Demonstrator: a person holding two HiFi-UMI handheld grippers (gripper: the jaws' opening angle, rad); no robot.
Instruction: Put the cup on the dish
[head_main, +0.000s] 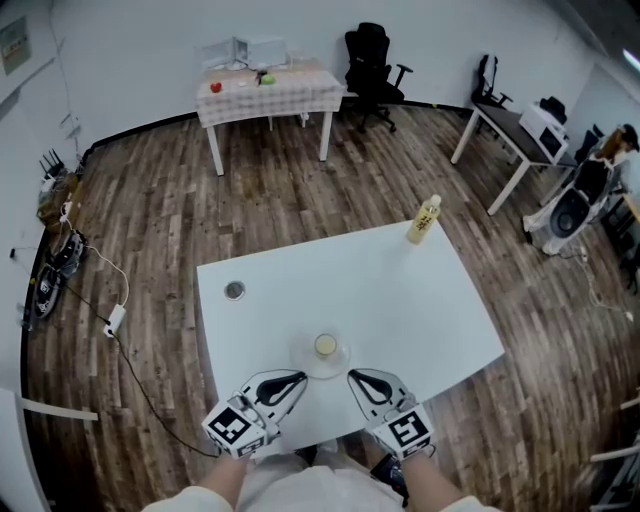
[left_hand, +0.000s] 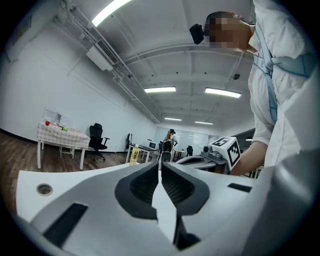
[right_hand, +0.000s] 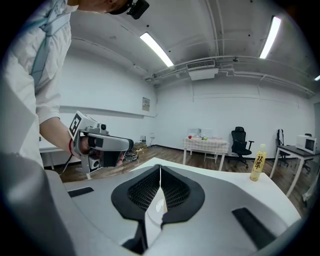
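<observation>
Cup (head_main: 326, 345) sits on clear dish (head_main: 305, 361) near tabletop (head_main: 400, 290) front edge. L claw (head_main: 302, 377) & R claw (head_main: 351, 376) flank dish, both pinched together w/ nothing btwn.

Looking down: I hold my left gripper (head_main: 298, 379) and right gripper (head_main: 353, 377) over the near edge of the white table (head_main: 420, 300), jaws together, tips just beside the clear dish (head_main: 304, 358), one on each side. The cup (head_main: 325, 345) stands upright on the dish. A yellow bottle (head_main: 424, 219) stands at the far right corner, and a round grommet (head_main: 234, 290) sits at the left.
</observation>
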